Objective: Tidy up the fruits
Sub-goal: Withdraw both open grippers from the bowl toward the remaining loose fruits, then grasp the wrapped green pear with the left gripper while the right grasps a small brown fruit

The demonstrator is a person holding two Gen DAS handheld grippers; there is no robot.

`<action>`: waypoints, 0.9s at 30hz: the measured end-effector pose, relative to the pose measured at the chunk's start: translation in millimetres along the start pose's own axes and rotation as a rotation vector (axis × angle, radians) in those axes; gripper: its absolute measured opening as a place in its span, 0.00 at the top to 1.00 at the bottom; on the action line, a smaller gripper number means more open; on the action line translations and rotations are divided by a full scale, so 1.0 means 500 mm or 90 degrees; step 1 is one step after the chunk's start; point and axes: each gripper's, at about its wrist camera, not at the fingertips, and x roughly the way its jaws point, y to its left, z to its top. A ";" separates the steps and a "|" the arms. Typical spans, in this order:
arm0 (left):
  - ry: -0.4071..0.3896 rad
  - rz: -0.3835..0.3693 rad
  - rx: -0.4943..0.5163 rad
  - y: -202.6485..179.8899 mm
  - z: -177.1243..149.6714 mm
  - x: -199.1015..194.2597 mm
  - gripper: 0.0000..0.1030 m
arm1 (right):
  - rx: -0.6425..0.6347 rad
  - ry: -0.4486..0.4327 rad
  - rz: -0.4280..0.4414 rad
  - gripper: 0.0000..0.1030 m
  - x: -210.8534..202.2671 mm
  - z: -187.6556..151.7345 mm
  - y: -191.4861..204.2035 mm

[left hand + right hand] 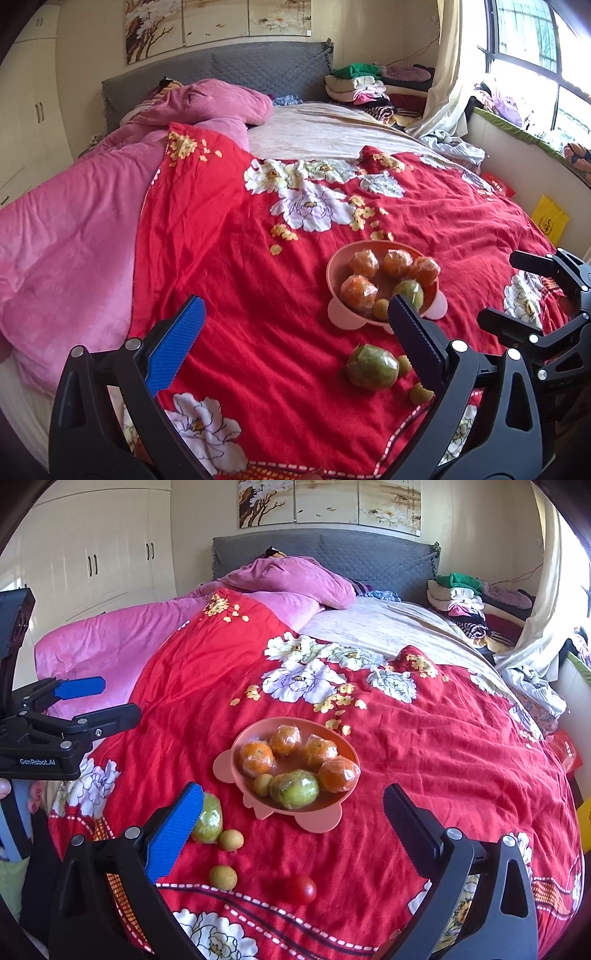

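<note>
Bedroom light from a window on the right falls on a bed spread with a red floral quilt (229,258), a pink blanket (66,229) bunched along its left side.

From the left wrist view, the left gripper (295,317) is spread wide and holds nothing. Between its fingers, further off, sits a pink bowl (334,267) holding four wrapped oranges (364,263), a wrapped green fruit and one small yellow-green fruit at its near rim. Nearer, outside the bowl, a second wrapped green fruit (372,366) lies on the quilt with two small yellow-green fruits (421,393) just to its right. The right gripper (517,288) shows at the right edge, jaws apart.

From the right wrist view, the right gripper (293,803) is likewise released and empty, its fingers either side of the bowl (291,722). The loose green fruit (210,819) lies left of the bowl, partly behind the blue finger pad, with two small fruits (223,877) near it. A cherry tomato (300,889) rests nearest, apart from them. The left gripper (110,699) hovers at the left edge, open.
</note>
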 end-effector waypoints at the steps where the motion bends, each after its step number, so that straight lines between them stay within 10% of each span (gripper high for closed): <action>1: 0.002 0.000 -0.002 0.003 -0.004 -0.001 0.10 | 0.000 0.001 0.002 0.05 0.000 -0.003 0.002; 27: 0.072 -0.011 -0.004 0.008 -0.072 0.036 0.10 | -0.009 0.068 0.047 0.05 0.015 -0.099 0.052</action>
